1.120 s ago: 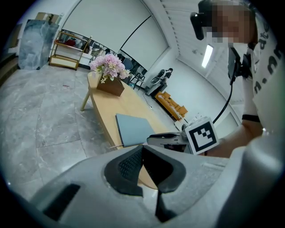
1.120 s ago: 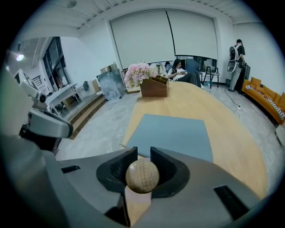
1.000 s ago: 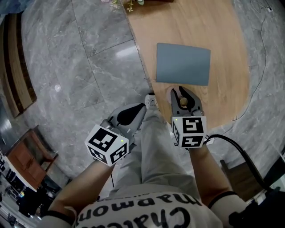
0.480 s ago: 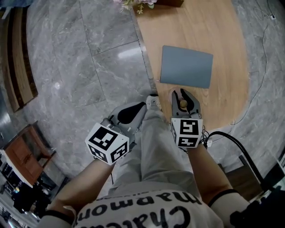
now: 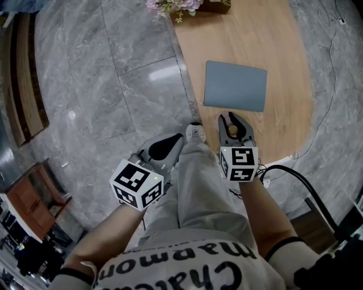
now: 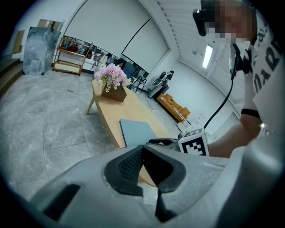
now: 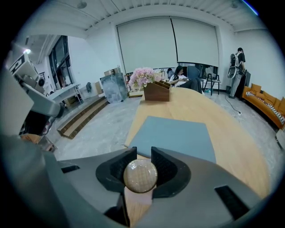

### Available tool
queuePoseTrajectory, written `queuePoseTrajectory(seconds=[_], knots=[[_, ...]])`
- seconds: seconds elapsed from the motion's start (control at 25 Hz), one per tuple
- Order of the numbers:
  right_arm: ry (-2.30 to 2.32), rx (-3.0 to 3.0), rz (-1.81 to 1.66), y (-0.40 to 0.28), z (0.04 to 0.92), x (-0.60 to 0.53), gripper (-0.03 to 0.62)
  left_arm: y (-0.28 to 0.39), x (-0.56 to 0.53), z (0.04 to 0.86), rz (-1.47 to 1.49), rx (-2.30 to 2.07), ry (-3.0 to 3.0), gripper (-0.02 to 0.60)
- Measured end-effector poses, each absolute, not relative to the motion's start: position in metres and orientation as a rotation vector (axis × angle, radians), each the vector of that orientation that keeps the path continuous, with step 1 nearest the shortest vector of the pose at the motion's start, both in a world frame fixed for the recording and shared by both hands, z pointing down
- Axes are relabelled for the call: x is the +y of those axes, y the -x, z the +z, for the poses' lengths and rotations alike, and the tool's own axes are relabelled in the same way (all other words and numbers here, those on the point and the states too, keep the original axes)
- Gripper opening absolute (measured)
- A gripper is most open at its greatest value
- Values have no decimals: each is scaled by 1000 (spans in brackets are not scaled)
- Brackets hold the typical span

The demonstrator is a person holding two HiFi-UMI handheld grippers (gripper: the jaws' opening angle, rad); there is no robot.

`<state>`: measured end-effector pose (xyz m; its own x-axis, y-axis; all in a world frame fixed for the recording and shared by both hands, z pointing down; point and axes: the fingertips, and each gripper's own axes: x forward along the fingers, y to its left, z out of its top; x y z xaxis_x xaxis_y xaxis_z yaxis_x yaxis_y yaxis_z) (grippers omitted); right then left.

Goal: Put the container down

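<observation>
My right gripper is shut on a small round light-wood container; only its rounded top shows between the pads. In the head view the container is a tan spot inside the jaws, held above the near edge of the wooden table, just short of a blue-grey mat. The same mat lies straight ahead of my right gripper. My left gripper hangs off the table over the person's trouser leg. Its pads meet with nothing between them in the left gripper view.
A wooden box of pink flowers stands at the table's far end. Grey marble floor lies left of the table. A black cable trails from the right gripper. The person's shoe sits by the table edge.
The head view has shifted slightly. Both grippers stay roughly where they were, and the right one still holds the wooden container.
</observation>
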<state>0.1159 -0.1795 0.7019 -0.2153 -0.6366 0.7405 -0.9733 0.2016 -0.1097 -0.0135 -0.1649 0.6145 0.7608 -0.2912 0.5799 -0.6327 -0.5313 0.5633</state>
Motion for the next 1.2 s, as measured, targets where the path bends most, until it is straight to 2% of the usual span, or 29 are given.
queuePoseTrajectory(seconds=[1.2], knots=[[-1270, -2073, 742, -106, 704, -178, 107, 1, -192, 586, 559, -715, -2206, 14]])
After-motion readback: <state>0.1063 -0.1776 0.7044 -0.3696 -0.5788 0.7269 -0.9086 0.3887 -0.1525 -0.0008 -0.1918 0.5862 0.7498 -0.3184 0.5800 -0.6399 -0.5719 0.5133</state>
